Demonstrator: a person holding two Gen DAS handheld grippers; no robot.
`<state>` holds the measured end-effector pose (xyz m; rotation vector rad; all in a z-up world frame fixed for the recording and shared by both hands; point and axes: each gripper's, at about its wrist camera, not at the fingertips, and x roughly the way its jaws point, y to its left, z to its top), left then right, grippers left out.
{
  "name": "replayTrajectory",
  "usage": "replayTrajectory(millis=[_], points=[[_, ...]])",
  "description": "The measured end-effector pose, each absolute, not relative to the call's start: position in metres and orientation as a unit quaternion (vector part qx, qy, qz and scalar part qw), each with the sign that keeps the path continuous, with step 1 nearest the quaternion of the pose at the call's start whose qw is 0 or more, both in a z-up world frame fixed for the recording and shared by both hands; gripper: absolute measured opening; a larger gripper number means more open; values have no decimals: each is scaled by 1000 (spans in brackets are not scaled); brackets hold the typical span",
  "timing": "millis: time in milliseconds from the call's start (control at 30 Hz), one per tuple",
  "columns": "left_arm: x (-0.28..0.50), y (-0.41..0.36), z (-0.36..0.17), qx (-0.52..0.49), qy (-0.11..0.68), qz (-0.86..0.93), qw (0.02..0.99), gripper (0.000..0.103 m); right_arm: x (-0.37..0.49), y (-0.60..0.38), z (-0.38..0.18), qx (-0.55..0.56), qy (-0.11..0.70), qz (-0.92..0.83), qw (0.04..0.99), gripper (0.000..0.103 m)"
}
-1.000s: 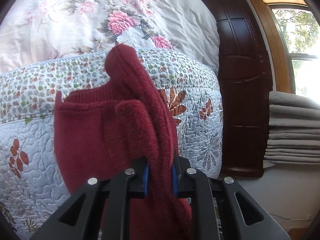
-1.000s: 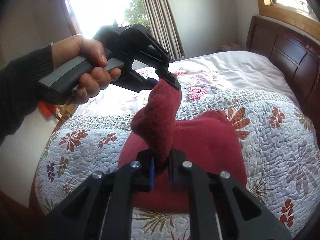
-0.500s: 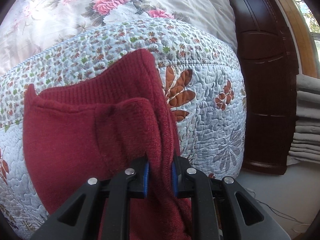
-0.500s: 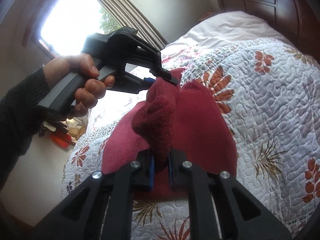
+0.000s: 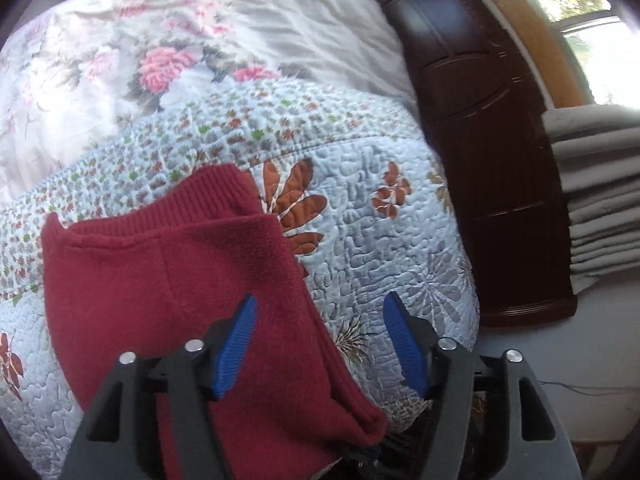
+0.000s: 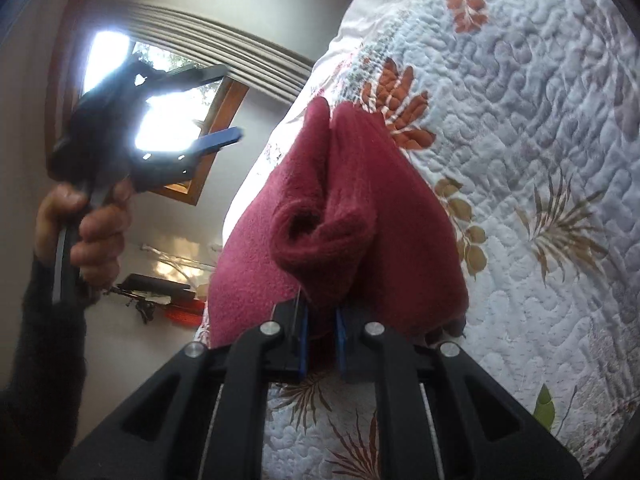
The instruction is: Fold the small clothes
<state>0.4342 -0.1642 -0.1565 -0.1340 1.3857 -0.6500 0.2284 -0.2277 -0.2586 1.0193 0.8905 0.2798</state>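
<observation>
The left hand-held gripper (image 5: 320, 320) has its two blue-padded fingers (image 5: 236, 348) spread wide apart, with nothing between them. The left pad hangs over the dark red knit garment (image 5: 180, 280); whether it touches the cloth cannot be told. The right pad hangs over the quilt. In the right wrist view the same left hand-held gripper (image 6: 208, 108) shows against a bright window (image 6: 160, 128), held by the person's left hand (image 6: 92, 232) in a dark sleeve (image 6: 44, 340), well apart from the garment, its jaws gaping.

The right hand-held gripper (image 6: 320, 340) has its blue pads (image 6: 303, 340) pressed close together, pinching a bunched fold of the garment (image 6: 340, 240). Just above the pinch the cloth rolls into a loose tube with a dark opening, and past it a thick ridge of the fabric rises and runs away from the camera.

The garment lies on the bed, on a pale blue quilted bedspread (image 5: 380, 240) printed with rust-coloured leaves and small flowers. In the left wrist view its ribbed hem (image 5: 208, 196) is at the far end, and a folded layer lies over the body of the garment, its edge running diagonally down to the near right. Beyond the quilt is a floral duvet (image 5: 160, 64) with pink roses. To the right stand a dark wooden bed end (image 5: 500, 160) and folds of grey curtain (image 5: 600, 200) beneath a wood-framed window (image 5: 580, 20).
</observation>
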Motion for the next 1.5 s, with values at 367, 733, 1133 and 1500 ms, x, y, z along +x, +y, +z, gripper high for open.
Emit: replayTrajectory(millis=[367,733,1133,1500], points=[[226,-111,-146,198,497,-313,784,88,253,-274,-203,328,440,257,795,52],[219,-125,-188,220,509,-281,784,88,297,-214,-221,167,556,369,725,7],[238,-126,-169,103,532,-346,766,83,280,-264,-264,272,581,341,687,10],[262,-125,-220,52,587,-343,731,83,331,-298,-217,318,511,292,743,62]])
